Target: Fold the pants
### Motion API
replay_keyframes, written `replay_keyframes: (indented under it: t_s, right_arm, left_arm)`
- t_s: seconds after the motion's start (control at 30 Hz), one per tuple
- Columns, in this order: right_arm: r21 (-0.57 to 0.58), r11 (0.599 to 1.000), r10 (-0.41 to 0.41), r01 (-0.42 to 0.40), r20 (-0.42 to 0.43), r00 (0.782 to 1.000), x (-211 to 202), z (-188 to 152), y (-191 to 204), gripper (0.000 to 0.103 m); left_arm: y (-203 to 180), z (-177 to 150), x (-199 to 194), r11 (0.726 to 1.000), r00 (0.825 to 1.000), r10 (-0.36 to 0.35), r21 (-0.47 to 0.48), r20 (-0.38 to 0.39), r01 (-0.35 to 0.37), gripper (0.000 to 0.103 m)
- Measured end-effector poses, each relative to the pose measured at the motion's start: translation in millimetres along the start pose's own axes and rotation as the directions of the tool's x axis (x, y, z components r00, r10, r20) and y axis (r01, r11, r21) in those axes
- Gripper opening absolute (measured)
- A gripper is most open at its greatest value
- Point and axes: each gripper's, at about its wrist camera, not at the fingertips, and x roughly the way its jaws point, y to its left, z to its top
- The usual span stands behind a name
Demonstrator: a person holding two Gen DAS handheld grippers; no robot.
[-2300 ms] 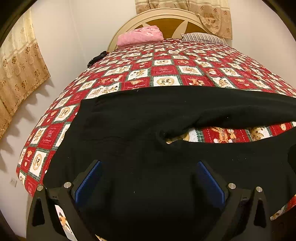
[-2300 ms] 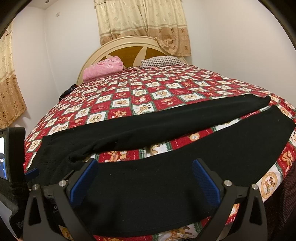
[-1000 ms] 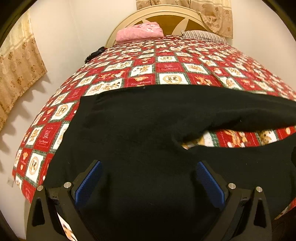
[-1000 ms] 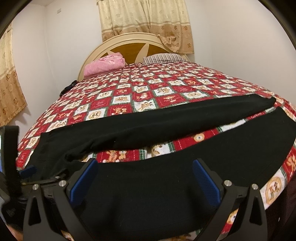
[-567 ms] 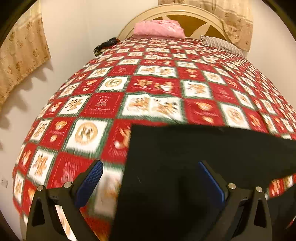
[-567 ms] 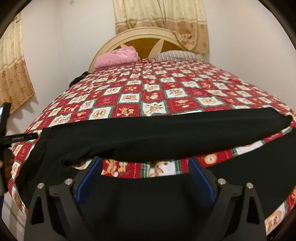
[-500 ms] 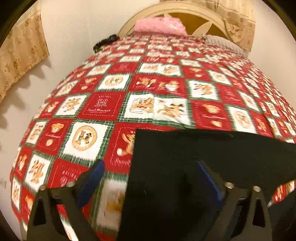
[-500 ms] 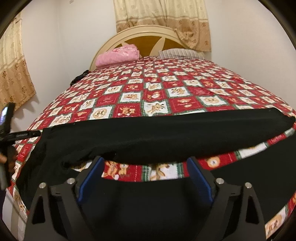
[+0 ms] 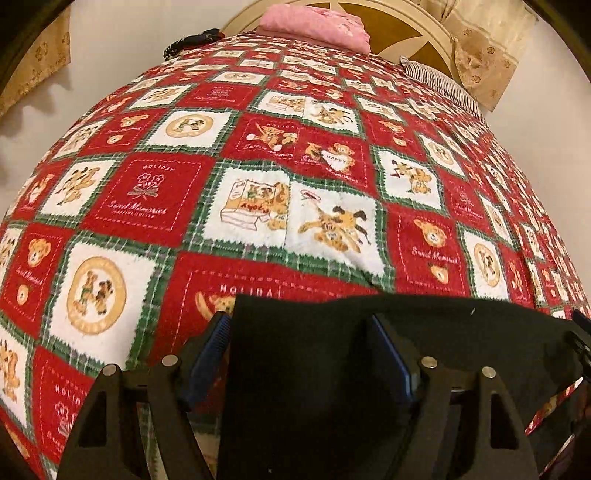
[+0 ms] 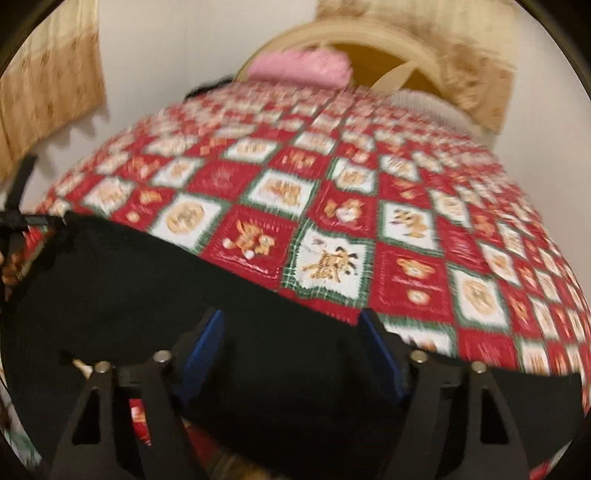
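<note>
Pants (image 9: 424, 332), black, lie across the near edge of the bed (image 9: 147, 206) in my left wrist view; their cloth fills the space between the blue pads of my left hand-held gripper (image 9: 299, 354); the jaws stand partly apart with fabric bunched between them, and I cannot tell whether the pads are actually pinching it; the left edge of the cloth runs just beside the left pad, and the upper edge lies straight across the red, white and green patchwork blanket (image 9: 317, 225) with its bear and dog pictures; at the far end I see a pink pillow (image 9: 317, 26), a striped pillow (image 9: 443, 85) to its right, a cream headboard (image 9: 399, 29) behind them, and a dark object (image 9: 192, 40) at the bed's far left corner; curtains hang at the upper left (image 9: 40, 59) and upper right (image 9: 484, 48).

My right wrist view is blurred; the pants (image 10: 129, 280) spread as a wide dark band from the left side down across the front, covering the gap between the pads of my right hand-held gripper (image 10: 291, 347); those jaws are likewise partly apart over the cloth, and whether they grip it I cannot tell; part of my left hand-held gripper (image 10: 22, 218) shows at the far left edge, at the corner of the cloth; the blanket (image 10: 406, 229) is bare beyond the cloth's upper edge.
</note>
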Motion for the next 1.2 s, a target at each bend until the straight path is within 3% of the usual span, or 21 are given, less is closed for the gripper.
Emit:
replay_keyframes:
  t_s: [0.13,0.2,0.23,0.27,0.33,0.37,0.4,0.47,0.63,0.83,1.07,1.2]
  right_arm:
    - [0.000,0.998,0.068,-0.068,-0.111,0.992,41.3,10.2,-14.5,0.073]
    - [0.031,0.986,0.165,-0.162,-0.180,0.970,53.3,8.0,-17.3,0.072]
    - [0.035,0.982,0.190,-0.187,-0.202,0.961,55.1,5.2,-15.8,0.072]
    - [0.009,0.984,0.175,-0.177,-0.194,0.965,52.3,3.3,-12.1,0.068]
    - [-0.073,0.987,0.129,-0.145,-0.193,0.973,49.2,-1.2,-2.6,0.030]
    - [-0.083,0.983,0.141,-0.162,-0.219,0.965,52.2,-2.0,0.8,0.015]
    - [-0.082,0.984,0.138,-0.159,-0.217,0.966,49.7,-2.1,2.5,0.014]
    - [-0.107,0.986,0.106,-0.130,-0.200,0.974,41.7,2.1,5.6,0.011]
    - [-0.040,0.991,0.129,-0.129,0.009,0.992,-22.9,17.2,-0.4,0.010]
    - [-0.115,0.976,0.204,-0.187,0.164,0.965,-109.0,0.1,37.6,0.009]
    - [-0.184,0.956,0.265,-0.230,0.198,0.944,-155.0,-65.5,79.0,0.009]
    - [-0.146,0.949,0.299,-0.279,0.139,0.944,-145.5,-111.4,87.7,0.009]
  left_arm:
    - [4.8,5.3,3.1,0.999,1.000,-0.030,-0.025,0.005,0.030,0.077]
    - [6.6,3.9,2.4,0.999,0.999,-0.039,-0.028,0.015,0.039,0.076]
    - [5.7,3.6,2.2,0.999,0.999,-0.031,-0.016,0.020,0.032,0.072]
    - [4.4,4.0,2.6,1.000,1.000,-0.021,-0.005,0.022,0.021,0.066]
    - [1.9,4.7,3.6,1.000,1.000,0.007,0.018,0.024,-0.007,0.059]
    - [1.3,5.4,3.6,1.000,1.000,0.010,0.021,0.024,-0.011,0.052]
    - [0.0,6.3,2.4,1.000,1.000,0.002,0.023,0.022,-0.003,0.046]
    - [0.3,8.6,-3.6,0.999,0.998,-0.053,-0.002,0.023,0.053,0.013]
    - [-3.1,10.7,-47.9,0.995,0.988,-0.095,-0.019,0.121,0.098,0.014]
    - [-17.0,-24.6,-116.7,0.996,0.969,-0.078,0.070,0.236,0.063,0.014]
    - [-1.5,-89.6,-162.0,0.997,0.944,-0.081,0.029,0.320,0.075,0.014]
    - [0.0,-138.1,-165.0,0.999,0.948,-0.040,0.032,0.315,0.032,0.014]
